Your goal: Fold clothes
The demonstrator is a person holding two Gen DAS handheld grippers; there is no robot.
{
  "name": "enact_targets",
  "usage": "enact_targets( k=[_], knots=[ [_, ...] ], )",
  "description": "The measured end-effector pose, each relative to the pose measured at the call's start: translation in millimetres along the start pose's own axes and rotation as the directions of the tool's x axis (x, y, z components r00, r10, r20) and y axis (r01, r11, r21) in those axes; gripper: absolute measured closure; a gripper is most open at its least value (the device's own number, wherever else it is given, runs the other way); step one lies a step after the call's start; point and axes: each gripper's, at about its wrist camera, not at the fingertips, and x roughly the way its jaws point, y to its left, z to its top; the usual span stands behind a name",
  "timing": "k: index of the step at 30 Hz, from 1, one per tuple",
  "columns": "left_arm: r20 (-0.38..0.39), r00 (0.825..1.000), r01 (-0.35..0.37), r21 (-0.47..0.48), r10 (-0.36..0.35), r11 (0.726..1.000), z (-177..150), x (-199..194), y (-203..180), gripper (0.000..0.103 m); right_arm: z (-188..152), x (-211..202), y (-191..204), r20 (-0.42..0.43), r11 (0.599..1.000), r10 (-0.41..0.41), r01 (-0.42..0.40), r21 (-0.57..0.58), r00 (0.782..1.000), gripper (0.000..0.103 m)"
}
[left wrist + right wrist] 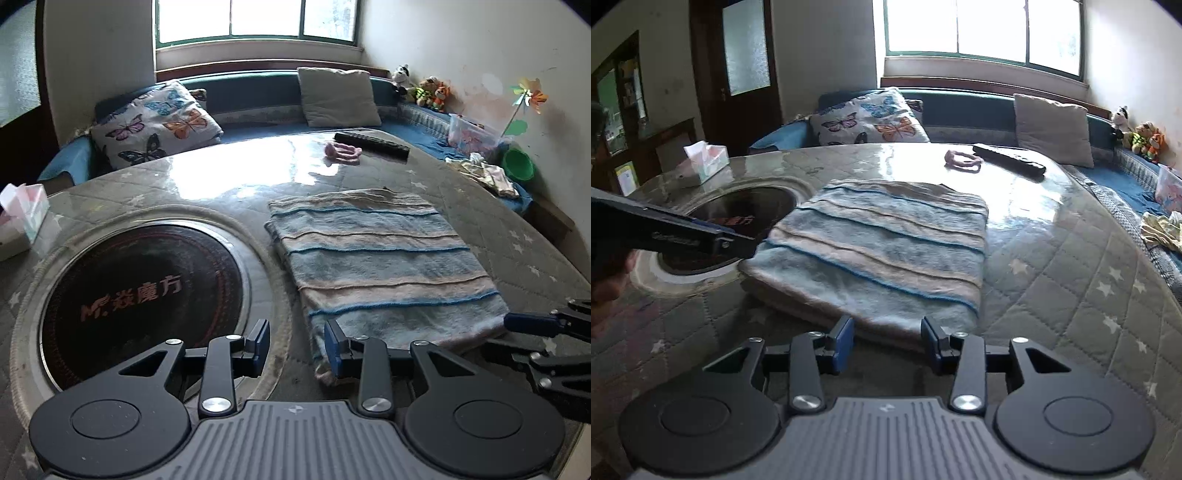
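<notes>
The folded striped garment (384, 266), pale blue and cream with thin bright-blue lines, lies flat on the quilted star-print table cover (517, 251), just right of the round black hotplate (140, 295) set into the tabletop. Its near edge faces both tools.

The left gripper (297, 345) hangs over the garment's near left corner. Its jaws stand apart with nothing between them; the right-hand blue pad (334, 349) sits over the cloth's corner, but whether it touches I cannot tell. The right gripper (886, 345) hovers at the near edge of the same garment (882, 243), jaws parted about as far, gripping nothing, the fabric edge lying just beyond the pads. In the left wrist view the right tool comes in from the right edge, its tip beside the garment's near right corner. In the right wrist view the left tool reaches in from the left, with part of a hand (607, 284) under it.

Farther across the table lie a pink hair tie (341, 151) and a black remote control (371, 144), close together. A tissue box (22, 218) stands at the left edge. Beyond the table runs a blue bench with a butterfly cushion (159, 125), a plain grey cushion (338, 96) and soft toys (424, 90) under the window (258, 18). Crumpled pale clothes (484, 171) lie on the bench at the right.
</notes>
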Motion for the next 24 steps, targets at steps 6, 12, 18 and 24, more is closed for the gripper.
enact_targets(
  k=[6,12,18,24],
  knots=[
    [-0.017,1.000,-0.022,0.003,0.022,1.000,-8,-4,0,0.068,-5,1,12,-0.015,1.000,0.027,-0.027,-0.013,1.000,0.062],
    [-0.033,0.999,-0.028,0.013,0.029,1.000,-20,-7,-3,0.068,-10,3,20,-0.024,0.999,0.033,-0.033,-0.008,0.999,0.058],
    [-0.062,0.998,-0.031,0.010,0.031,0.999,-28,-9,-6,0.068,-12,2,25,-0.016,1.000,0.029,-0.029,0.004,0.999,0.057],
    [-0.074,0.997,-0.038,0.019,0.039,0.999,-37,-11,-9,0.068,-14,3,32,-0.017,1.000,0.023,-0.023,-0.001,1.000,0.057]
  ],
)
